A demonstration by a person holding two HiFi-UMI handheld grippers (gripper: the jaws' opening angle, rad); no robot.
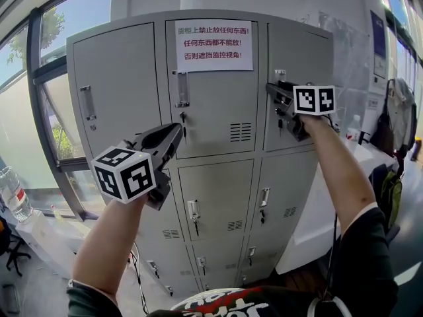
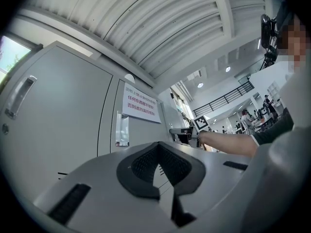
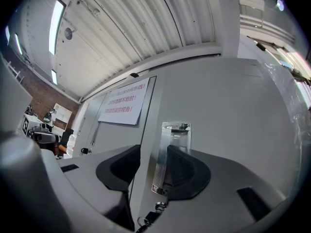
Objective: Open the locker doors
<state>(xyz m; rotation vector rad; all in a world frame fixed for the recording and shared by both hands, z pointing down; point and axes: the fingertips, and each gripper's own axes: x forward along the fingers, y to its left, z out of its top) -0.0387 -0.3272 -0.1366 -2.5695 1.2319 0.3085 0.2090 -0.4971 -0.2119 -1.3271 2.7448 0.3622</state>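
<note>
Head view: I'm seeing the tall grey metal locker (image 1: 218,170) with every door closed, my right tool (image 1: 276,95) up at the upper right door (image 1: 301,65), and my left tool (image 1: 173,135) hovering lower.

Left gripper view: its jaws are sitting together, empty.

Right gripper view: the jaws are standing apart around the shiny upright handle (image 3: 174,135).

Grey lockers (image 1: 218,197) w/ white notice (image 1: 213,45), red print; blk-&-wht square-patterned marker cubes (image 1: 123,172).

Bare left forearm (image 1: 106,243) raised, left gripper (image 1: 177,132) carried at its end, tilted slightly upward, jaws drawn together, right forearm (image 1: 340,167) stretched forward and up, right gripper (image 1: 274,92) held near level, jaws spread wide apart
</note>
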